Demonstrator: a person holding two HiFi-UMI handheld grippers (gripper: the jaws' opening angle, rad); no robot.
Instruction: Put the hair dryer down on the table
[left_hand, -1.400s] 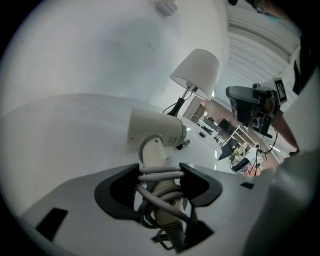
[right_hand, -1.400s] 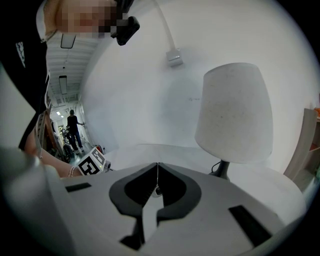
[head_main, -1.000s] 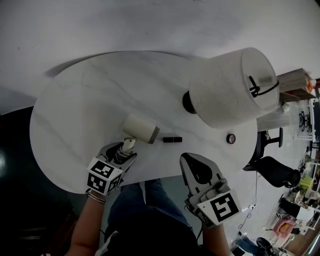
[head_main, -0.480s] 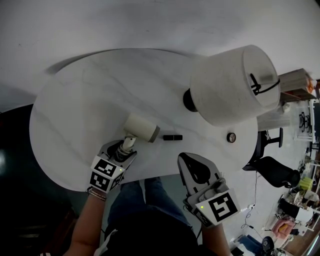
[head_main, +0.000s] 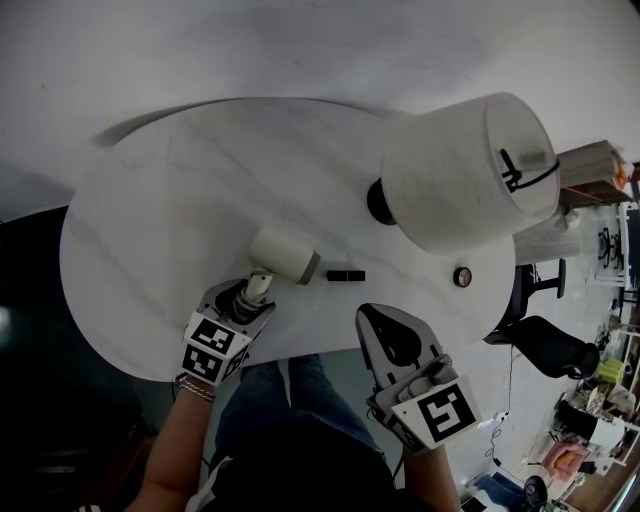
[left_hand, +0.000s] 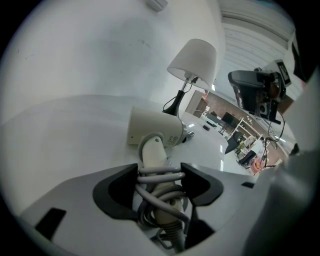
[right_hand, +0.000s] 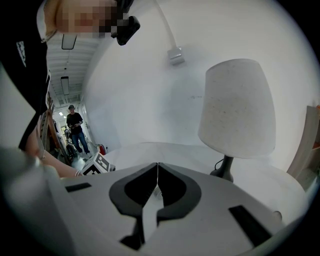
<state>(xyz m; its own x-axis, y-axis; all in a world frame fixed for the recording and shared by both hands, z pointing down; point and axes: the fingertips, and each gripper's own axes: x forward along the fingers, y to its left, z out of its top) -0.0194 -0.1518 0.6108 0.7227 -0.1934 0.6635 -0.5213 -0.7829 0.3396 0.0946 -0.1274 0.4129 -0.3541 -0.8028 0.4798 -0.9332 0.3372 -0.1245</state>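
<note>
The cream hair dryer (head_main: 283, 253) lies on the round white table (head_main: 170, 200), barrel pointing right, its handle toward me. My left gripper (head_main: 245, 300) is at the table's near edge, astride that handle. In the left gripper view the handle with its wound grey cord (left_hand: 159, 182) sits between the jaws of the left gripper (left_hand: 160, 175), which have just been opening; the cord loops still reach both tips. My right gripper (head_main: 372, 318) hovers off the table's front edge, shut and empty, its tips meeting in the right gripper view (right_hand: 158, 167).
A large table lamp (head_main: 465, 170) with a white shade stands at the table's right, on a dark base (head_main: 378, 203). A small black bar (head_main: 344, 276) lies just right of the dryer, and a small round object (head_main: 461, 277) sits near the right edge.
</note>
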